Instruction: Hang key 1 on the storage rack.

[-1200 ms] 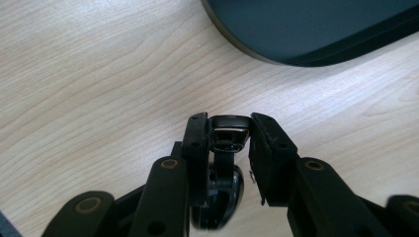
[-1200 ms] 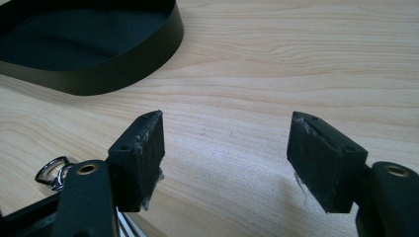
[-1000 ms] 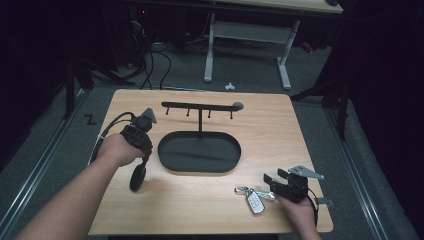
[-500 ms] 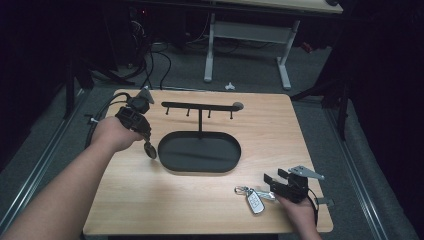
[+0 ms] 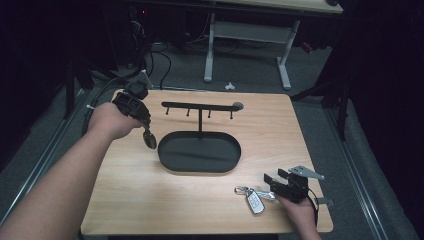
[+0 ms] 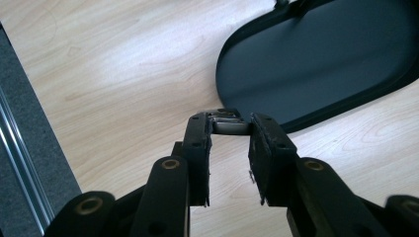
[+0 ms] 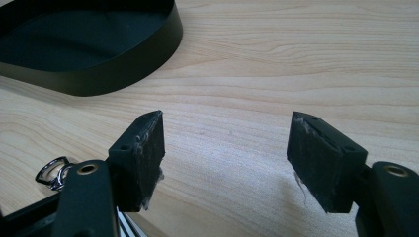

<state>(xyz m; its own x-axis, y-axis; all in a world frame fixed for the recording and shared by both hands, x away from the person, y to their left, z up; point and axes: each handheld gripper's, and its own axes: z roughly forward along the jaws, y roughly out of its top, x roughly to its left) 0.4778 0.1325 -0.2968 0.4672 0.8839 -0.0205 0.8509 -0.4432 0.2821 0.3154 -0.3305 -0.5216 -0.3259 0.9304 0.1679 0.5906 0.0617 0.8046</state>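
Key fob (image 5: 149, 138) hanging upright, lengthwise vertical

Pale wood-grain table (image 5: 150, 200), matt black tray (image 5: 200, 165) probably metal, shiny metal key ring (image 7: 49, 170)

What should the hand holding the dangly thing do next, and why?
Probably carry it a bit further up toward the hooks on the black rack. The left gripper is shut on a small item, too dark in the high view to name, hanging above the table beside the oval tray and lower than the hooks. The right gripper rests open by the keys.
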